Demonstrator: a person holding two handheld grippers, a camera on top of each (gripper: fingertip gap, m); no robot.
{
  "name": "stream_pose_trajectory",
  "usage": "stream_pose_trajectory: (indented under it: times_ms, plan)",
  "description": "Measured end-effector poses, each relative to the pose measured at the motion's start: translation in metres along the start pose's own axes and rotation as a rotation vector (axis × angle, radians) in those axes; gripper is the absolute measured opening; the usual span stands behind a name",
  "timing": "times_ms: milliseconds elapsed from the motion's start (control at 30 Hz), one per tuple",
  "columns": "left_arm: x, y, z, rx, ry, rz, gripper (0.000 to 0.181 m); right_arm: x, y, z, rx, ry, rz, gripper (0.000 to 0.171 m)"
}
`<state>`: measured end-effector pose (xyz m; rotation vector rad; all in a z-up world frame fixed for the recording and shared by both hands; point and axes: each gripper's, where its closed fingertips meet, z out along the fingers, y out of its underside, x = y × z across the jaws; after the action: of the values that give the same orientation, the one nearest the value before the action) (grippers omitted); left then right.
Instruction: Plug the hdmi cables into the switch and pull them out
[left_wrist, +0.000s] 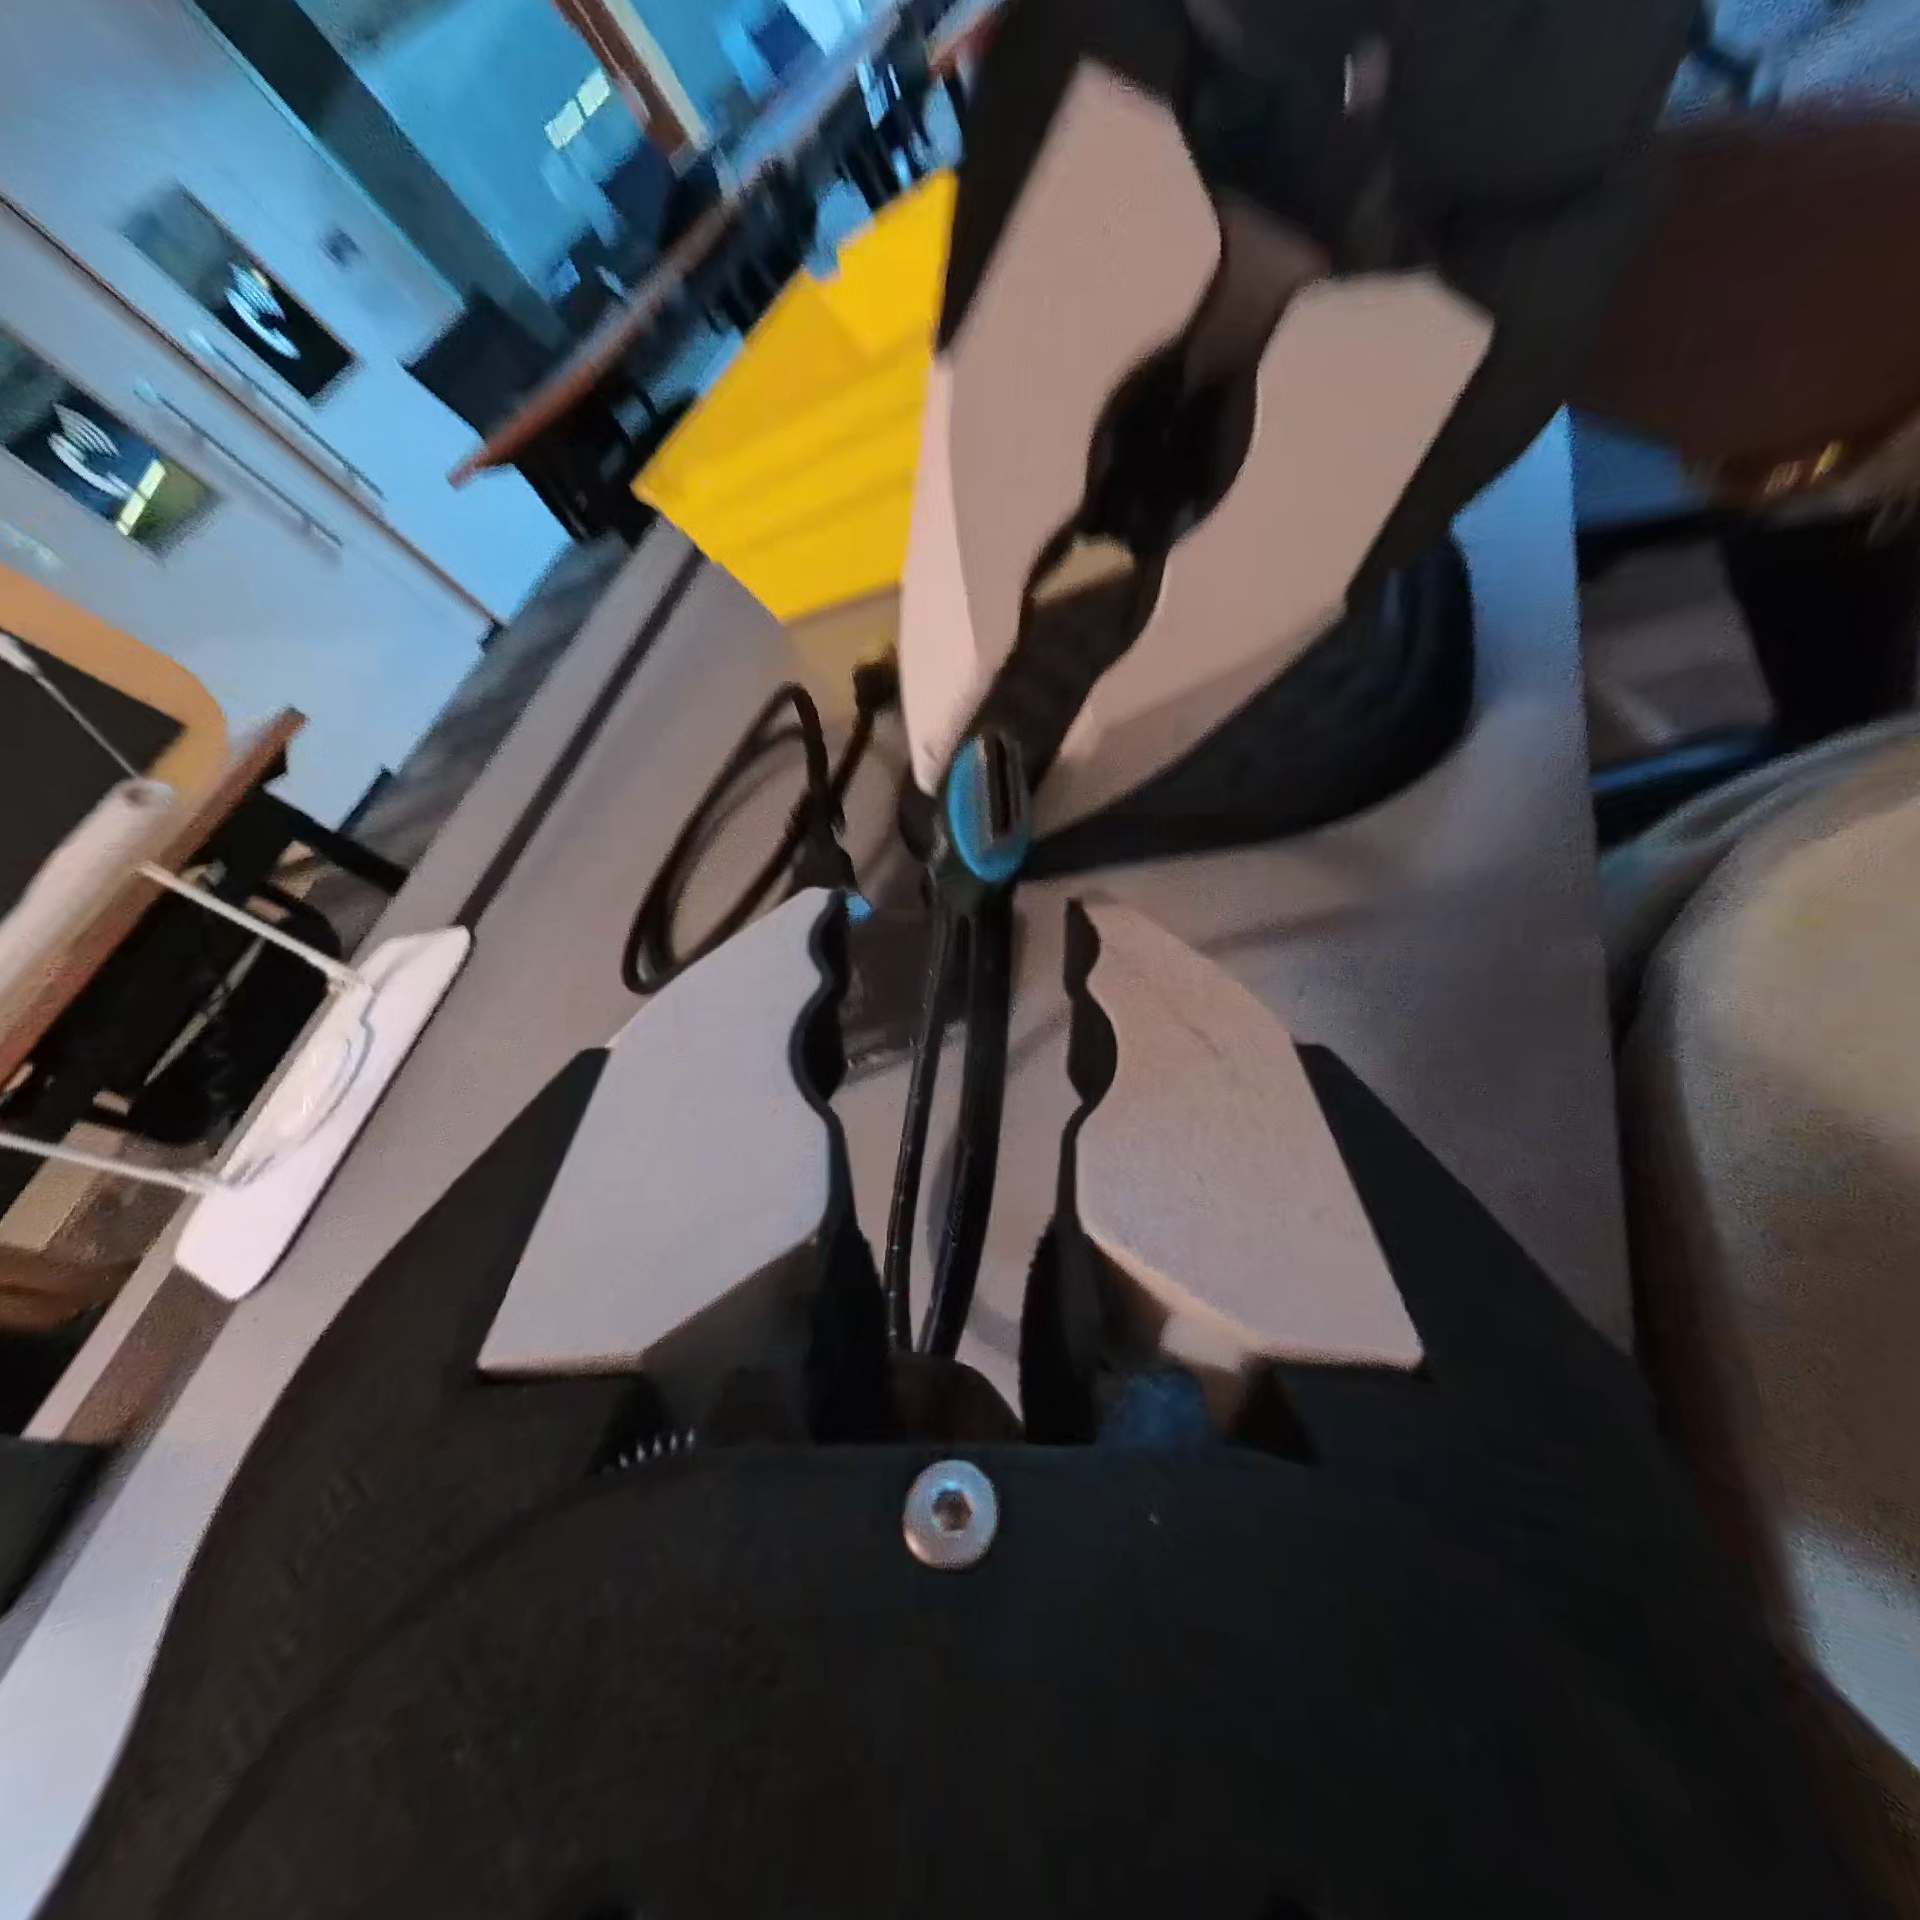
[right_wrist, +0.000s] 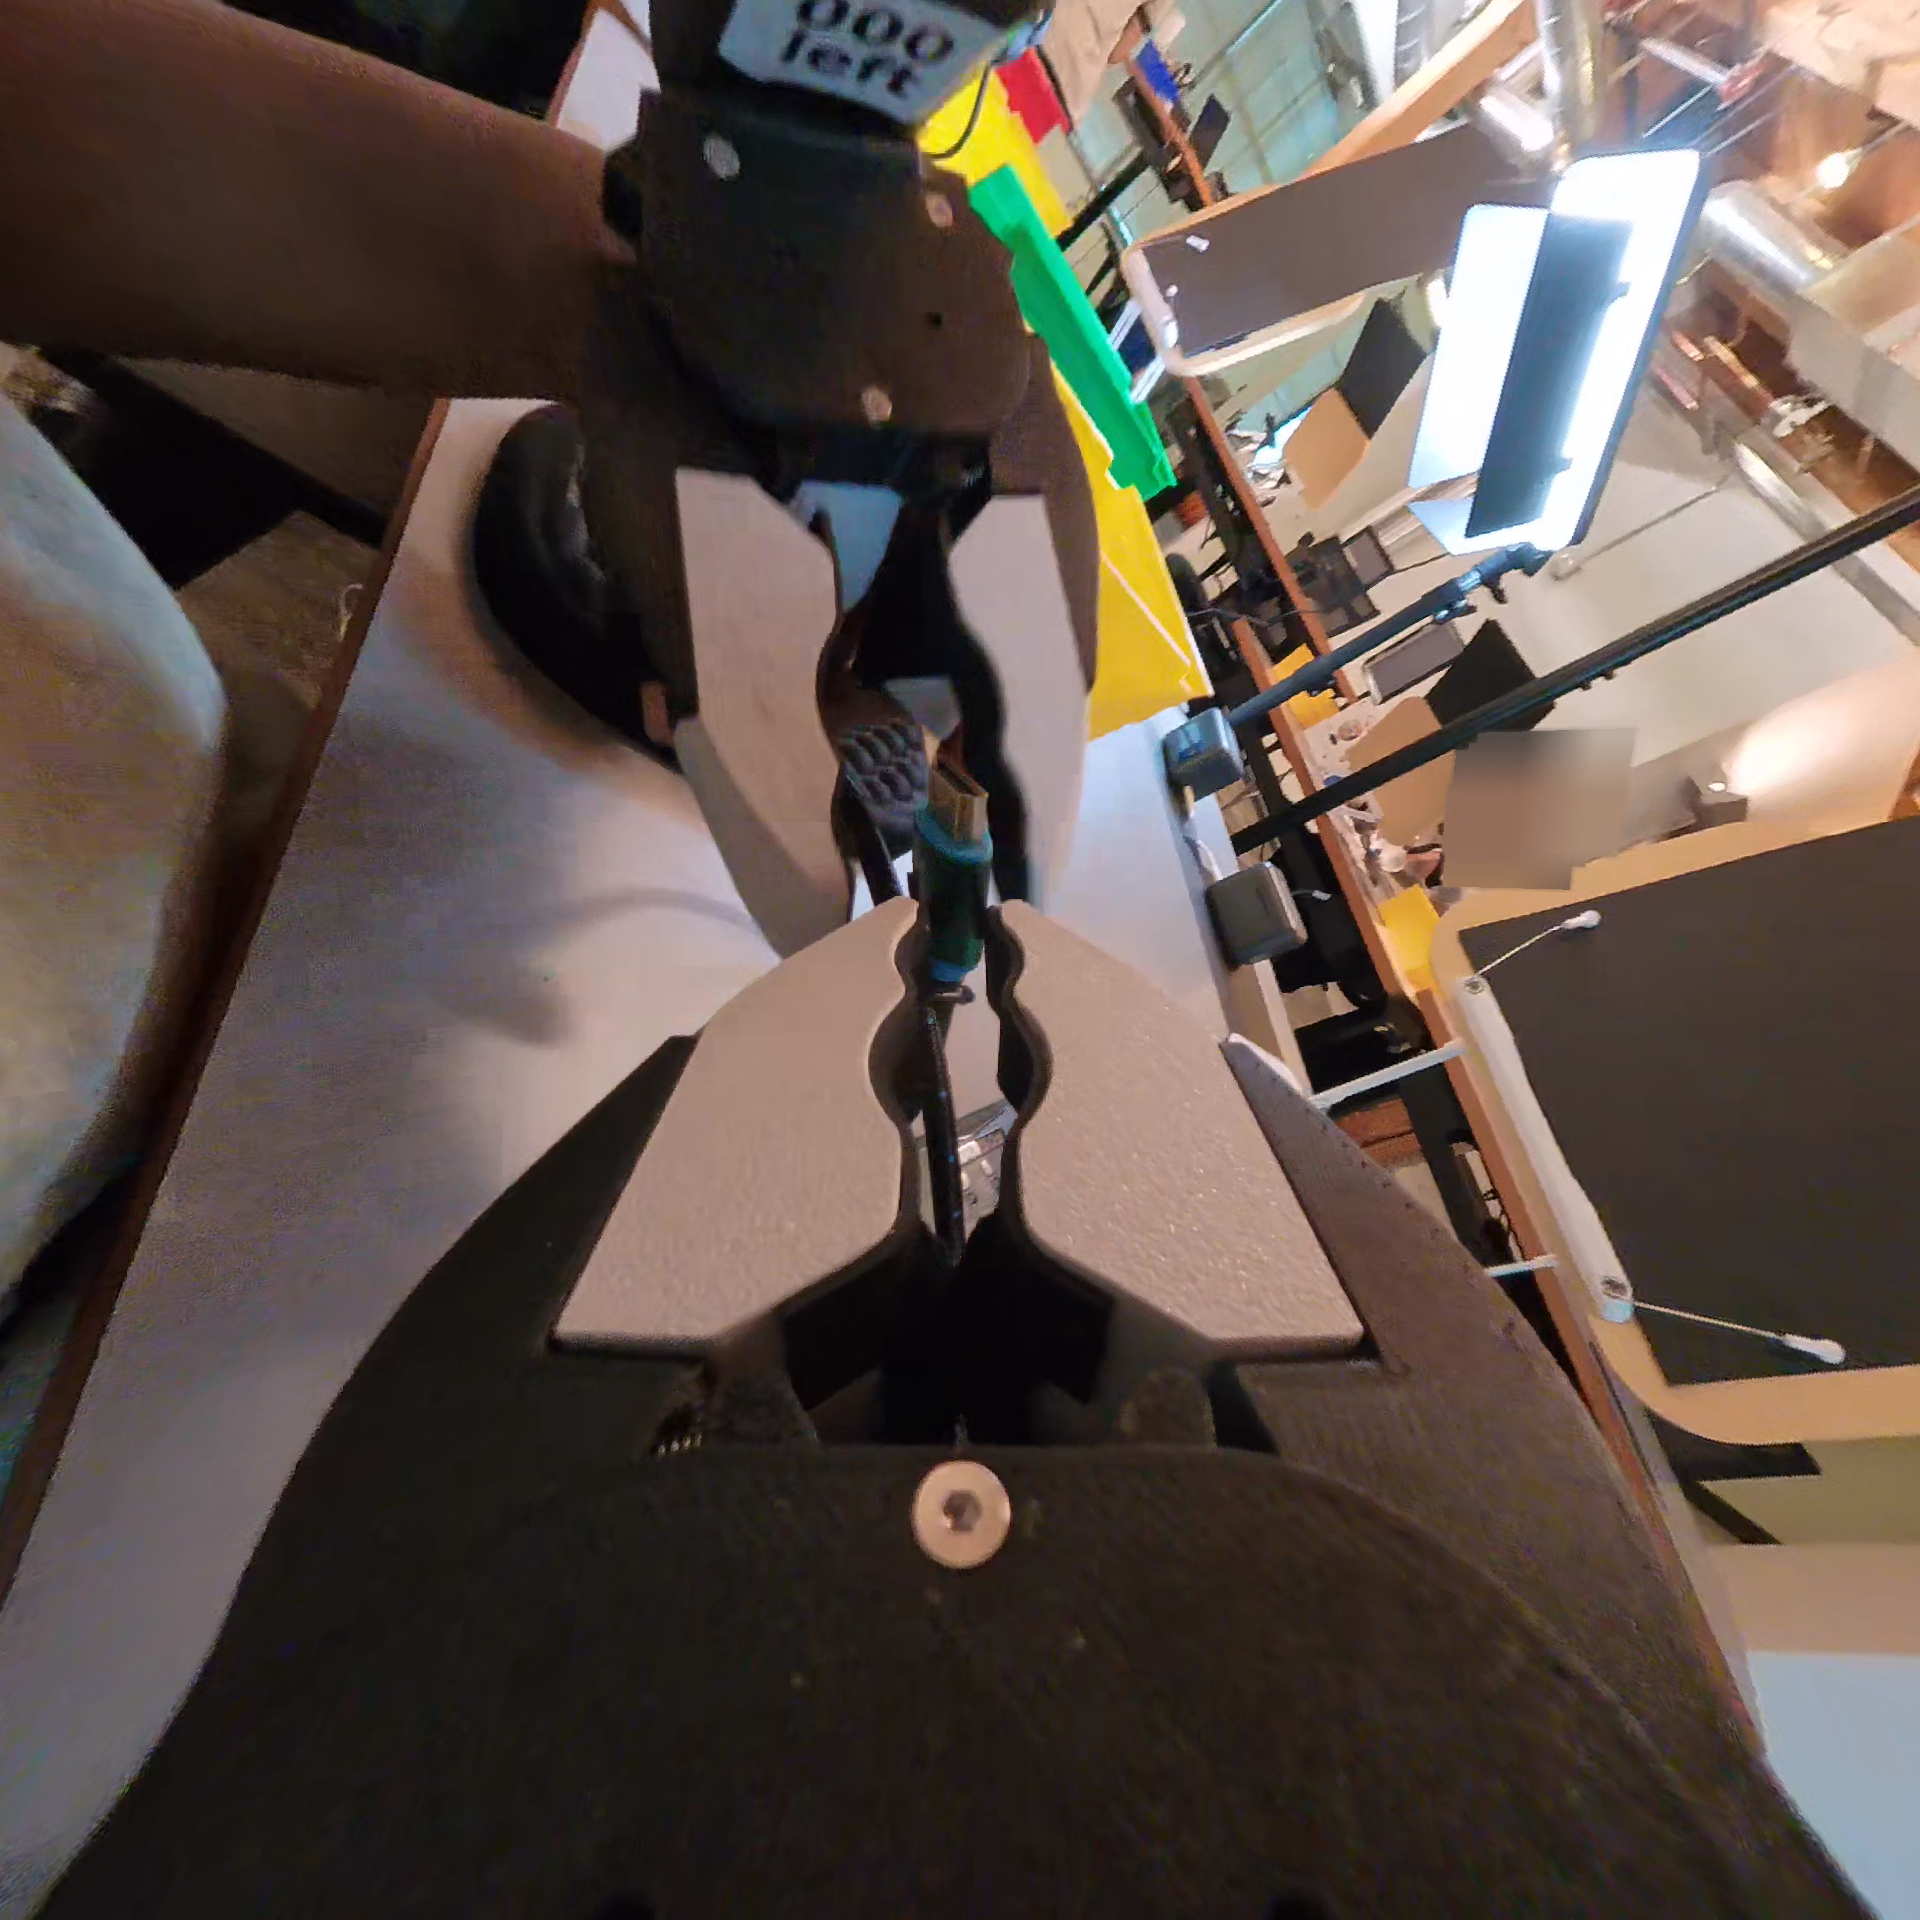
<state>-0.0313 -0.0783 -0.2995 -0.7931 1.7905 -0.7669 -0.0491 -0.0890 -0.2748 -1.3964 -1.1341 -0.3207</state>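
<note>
My right gripper (right_wrist: 958, 916) is shut on a black HDMI plug with blue bands (right_wrist: 951, 894). Its metal end points toward the left gripper (right_wrist: 914, 862), which faces it from above with its jaws apart. In the left wrist view my left gripper (left_wrist: 956, 909) is open, and two black cables (left_wrist: 940, 1122) run loosely through its gap. The right gripper (left_wrist: 992, 769) comes down from the top, and the blue-ringed plug (left_wrist: 987, 800) shows end-on at its fingertips. A dark glossy box (left_wrist: 868, 1029), possibly the switch, lies partly hidden beside my left finger.
The grey table (left_wrist: 1299, 935) carries a looped black cable (left_wrist: 727, 831), a black bundle (left_wrist: 1403, 707), a yellow bin (left_wrist: 821, 436) and a white power strip (left_wrist: 322, 1091) near its edge. A person's arm (right_wrist: 260, 208) reaches in. Green and yellow bins (right_wrist: 1081, 343) stand behind. My two grippers' fingertips are within a few centimetres of each other.
</note>
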Motion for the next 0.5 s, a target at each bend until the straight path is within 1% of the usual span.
stream_pose_trajectory:
  times_ms: [33, 67, 133, 233, 300, 333, 367, 400, 500]
  plan:
    - [0.001, 0.008, 0.005, -0.044, -0.002, 0.024, 0.032, -0.001, 0.003, -0.001, -0.007, -0.008, 0.007, 0.009]
    - [0.0, 0.013, 0.009, -0.067, -0.02, 0.048, 0.02, -0.001, 0.005, -0.001, -0.011, -0.015, 0.014, 0.01]
    - [0.005, 0.015, 0.012, -0.07, 0.0, 0.071, 0.006, -0.001, 0.008, -0.003, -0.008, -0.018, 0.021, 0.01]
    - [0.009, 0.015, 0.013, -0.097, 0.014, 0.105, 0.005, -0.005, 0.007, -0.006, -0.001, -0.05, 0.001, 0.011]
    - [0.01, 0.016, 0.012, -0.123, 0.007, 0.155, 0.005, -0.008, 0.005, -0.005, 0.005, -0.057, -0.049, 0.031]
    - [0.012, 0.015, 0.012, -0.13, 0.011, 0.173, 0.005, -0.011, 0.003, -0.004, 0.009, -0.062, -0.078, 0.031]
    - [0.013, 0.013, 0.012, -0.131, 0.012, 0.188, 0.005, -0.014, 0.001, -0.002, 0.01, -0.072, -0.099, 0.021]
    - [0.014, 0.014, 0.012, -0.146, 0.011, 0.199, 0.005, -0.014, 0.0, -0.001, 0.008, -0.067, -0.108, 0.014]
    - [0.009, 0.015, 0.011, -0.178, -0.013, 0.201, 0.004, -0.012, -0.002, -0.003, -0.01, -0.052, -0.118, 0.012]
